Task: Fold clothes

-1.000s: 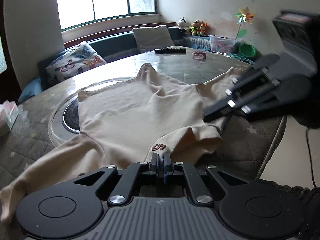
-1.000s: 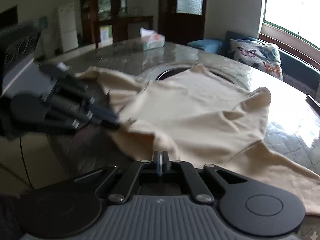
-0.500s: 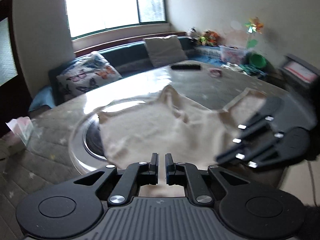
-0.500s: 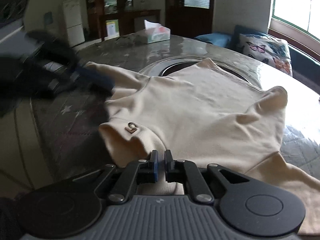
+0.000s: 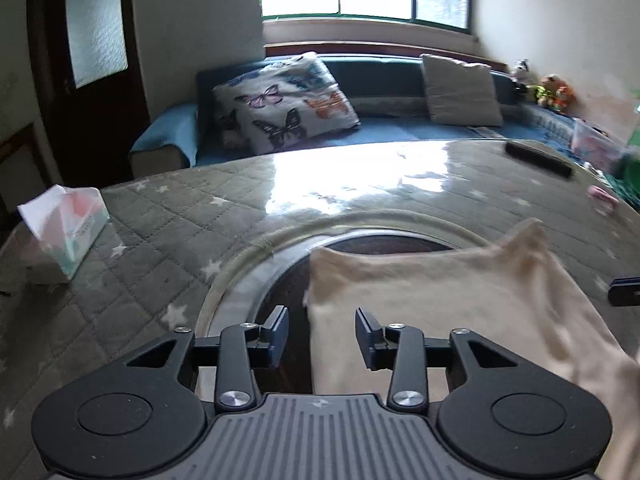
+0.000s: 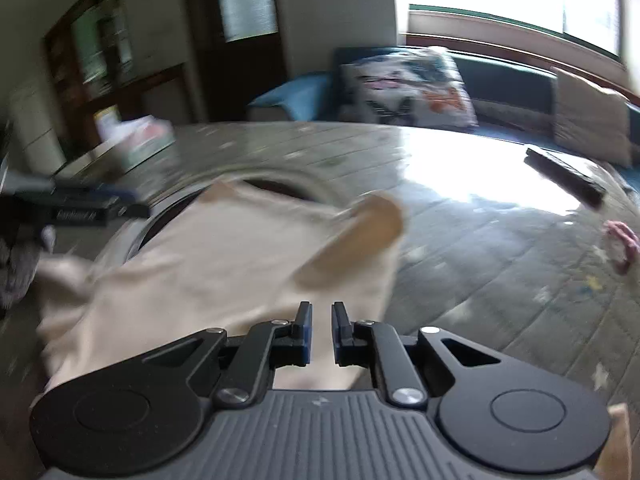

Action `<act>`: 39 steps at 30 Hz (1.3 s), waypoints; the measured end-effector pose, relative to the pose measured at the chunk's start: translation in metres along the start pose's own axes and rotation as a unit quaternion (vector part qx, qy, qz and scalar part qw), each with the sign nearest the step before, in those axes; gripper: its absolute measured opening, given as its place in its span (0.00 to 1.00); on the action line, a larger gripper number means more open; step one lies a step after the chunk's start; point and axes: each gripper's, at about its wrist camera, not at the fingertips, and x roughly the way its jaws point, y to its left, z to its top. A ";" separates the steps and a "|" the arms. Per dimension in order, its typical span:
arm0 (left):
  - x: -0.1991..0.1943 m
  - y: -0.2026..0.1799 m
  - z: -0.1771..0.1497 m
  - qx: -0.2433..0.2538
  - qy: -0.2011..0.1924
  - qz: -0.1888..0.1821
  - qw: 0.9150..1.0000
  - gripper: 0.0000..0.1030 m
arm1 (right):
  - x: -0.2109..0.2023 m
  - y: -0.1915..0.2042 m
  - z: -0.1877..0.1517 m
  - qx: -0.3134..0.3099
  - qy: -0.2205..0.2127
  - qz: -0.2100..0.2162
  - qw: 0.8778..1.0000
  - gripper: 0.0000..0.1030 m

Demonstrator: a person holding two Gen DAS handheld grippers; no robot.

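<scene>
A round table [image 5: 168,216] under a grey quilted star-print cover carries a glass turntable [image 5: 240,280] at its centre. The beige garment [image 5: 448,304] lies over the turntable and toward the near edge. The left gripper [image 5: 320,334] has just been opening, nothing between its pads; the right gripper [image 6: 320,330] stands slightly apart, also empty. A tissue box [image 5: 68,228] sits near the left edge, a remote [image 5: 538,158] toward the far edge, a butterfly cushion [image 5: 280,100] on the sofa beyond.

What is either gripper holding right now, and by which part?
Nothing. The left gripper and right gripper both stand open over the beige garment, pads clear of it.
</scene>
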 end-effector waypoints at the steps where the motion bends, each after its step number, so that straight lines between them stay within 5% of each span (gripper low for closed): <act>1: 0.009 0.002 0.004 -0.002 0.002 0.004 1.000 0.40 | 0.006 -0.008 0.006 0.012 -0.002 -0.004 1.000 0.11; 9: 0.049 0.010 0.011 -0.020 0.020 -0.007 1.000 0.37 | 0.055 -0.054 0.030 0.084 0.001 -0.015 0.996 0.19; 14: 0.057 0.008 0.010 -0.015 0.025 -0.019 0.999 0.11 | 0.076 -0.055 0.037 0.084 0.005 -0.004 0.996 0.19; 17: 0.057 0.010 0.010 -0.019 0.019 -0.018 0.999 0.08 | 0.087 -0.056 0.037 0.088 0.006 -0.004 0.996 0.19; 22: 0.042 0.014 0.012 -0.019 -0.013 0.012 1.000 0.08 | 0.094 -0.056 0.037 0.092 0.002 -0.002 0.996 0.19; 24: 0.038 0.014 0.013 -0.013 -0.024 0.024 0.999 0.08 | 0.094 -0.053 0.038 0.084 -0.001 -0.006 0.996 0.02; 29: 0.047 0.016 0.013 -0.009 -0.013 0.038 0.999 0.08 | 0.095 -0.040 0.042 0.047 -0.016 -0.059 0.997 0.02; 39: 0.050 0.025 0.007 -0.025 0.004 0.037 0.999 0.12 | 0.085 -0.034 0.047 0.025 -0.012 -0.057 0.998 0.11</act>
